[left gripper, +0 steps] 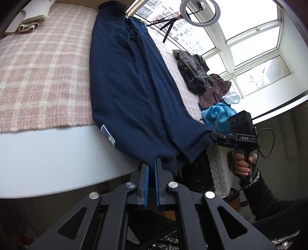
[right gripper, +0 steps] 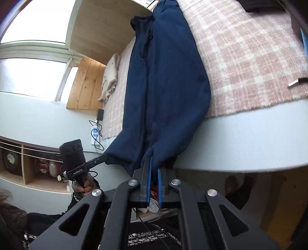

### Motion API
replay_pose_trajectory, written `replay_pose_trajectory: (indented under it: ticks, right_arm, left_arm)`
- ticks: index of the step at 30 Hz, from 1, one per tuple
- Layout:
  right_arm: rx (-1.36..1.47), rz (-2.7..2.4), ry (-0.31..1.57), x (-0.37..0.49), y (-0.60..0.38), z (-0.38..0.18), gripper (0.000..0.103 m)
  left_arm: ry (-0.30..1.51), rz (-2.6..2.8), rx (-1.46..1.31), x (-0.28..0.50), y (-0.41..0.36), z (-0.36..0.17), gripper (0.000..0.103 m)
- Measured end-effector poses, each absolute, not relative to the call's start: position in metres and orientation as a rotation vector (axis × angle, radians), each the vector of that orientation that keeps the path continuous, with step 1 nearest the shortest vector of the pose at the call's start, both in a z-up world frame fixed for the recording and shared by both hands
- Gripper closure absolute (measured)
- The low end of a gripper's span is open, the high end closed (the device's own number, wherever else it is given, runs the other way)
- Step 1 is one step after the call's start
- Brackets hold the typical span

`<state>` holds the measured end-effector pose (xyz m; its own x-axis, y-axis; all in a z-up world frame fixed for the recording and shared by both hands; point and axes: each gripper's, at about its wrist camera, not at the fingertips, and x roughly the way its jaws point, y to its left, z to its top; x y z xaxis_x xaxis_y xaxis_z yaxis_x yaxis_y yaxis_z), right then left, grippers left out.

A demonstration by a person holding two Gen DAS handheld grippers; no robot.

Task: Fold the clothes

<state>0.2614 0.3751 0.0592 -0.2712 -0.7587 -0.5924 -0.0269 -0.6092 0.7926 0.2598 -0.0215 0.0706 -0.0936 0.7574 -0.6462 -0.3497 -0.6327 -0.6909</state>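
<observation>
Navy trousers lie lengthwise on the bed over its pink plaid blanket (hem end hanging past the white mattress edge). Left claw is clenched on the hem; right claw grips the hem too. Other clothes are piled near the window.

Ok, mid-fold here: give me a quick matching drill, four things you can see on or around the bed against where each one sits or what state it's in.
Things:
1. navy garment
2. unsorted clothes pile
3. folded beige cloth
4. ring light

Places or states:
A. by the window
B. far end of the bed
C. heaped at the bed's edge beside the navy garment
D. stretched along the bed, its near hem pinched by both grippers

Pairs: 1-D, 2-C, 3-B, 4-A
</observation>
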Motion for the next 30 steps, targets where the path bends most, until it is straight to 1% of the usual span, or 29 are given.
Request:
replay_pose_trajectory:
  ticks: [4,8,9,13,14,15,16,17,20,22,24,26,30]
  right_arm:
    - [1.511,-1.943,-0.982,0.208,0.386,0.058,0.098]
    - [1.541,-1.955,-0.988,0.154,0.396,0.056,0.098]
    - [1.548,-1.958,-0.990,0.140,0.399,0.056,0.094]
    - [1.578,-1.970,-0.996,0.086,0.409,0.055,0.088]
    - [1.586,-1.973,-0.998,0.073,0.412,0.054,0.078]
    - [1.581,-1.985,-0.970,0.069,0.415,0.058,0.071]
    - [1.566,-2.003,-0.931,0.070,0.416,0.064,0.070]
    - [1.555,-2.011,-0.874,0.072,0.413,0.068,0.070]
    - [1.523,-2.016,-0.682,0.080,0.398,0.080,0.070]
    - [1.511,-1.992,-0.567,0.085,0.385,0.083,0.070]
    - [1.532,-1.928,-0.487,0.088,0.368,0.074,0.074]
    - [1.576,-1.868,-0.425,0.087,0.352,0.059,0.077]
    - [1.563,-1.969,-0.487,0.062,0.359,0.059,0.078]
  left_arm:
    - [-0.495,1.855,-1.365,0.220,-0.023,0.093,0.099]
    - [-0.487,1.933,-1.332,0.164,-0.012,0.101,0.098]
    - [-0.480,1.961,-1.337,0.148,-0.008,0.100,0.097]
    - [-0.453,2.057,-1.507,0.081,0.004,0.073,0.096]
    - [-0.468,2.050,-1.512,0.075,0.002,0.072,0.094]
    - [-0.478,2.048,-1.495,0.074,0.000,0.073,0.092]
    - [-0.469,2.060,-1.474,0.076,-0.003,0.077,0.086]
    - [-0.450,2.078,-1.459,0.080,-0.006,0.080,0.082]
    - [-0.380,2.088,-1.419,0.096,-0.010,0.090,0.082]
    - [-0.288,2.083,-1.398,0.110,-0.005,0.093,0.082]
    - [-0.180,2.043,-1.425,0.116,0.007,0.087,0.082]
    - [-0.106,1.977,-1.484,0.112,0.023,0.074,0.082]
    - [-0.037,1.892,-1.548,0.095,0.036,0.052,0.082]
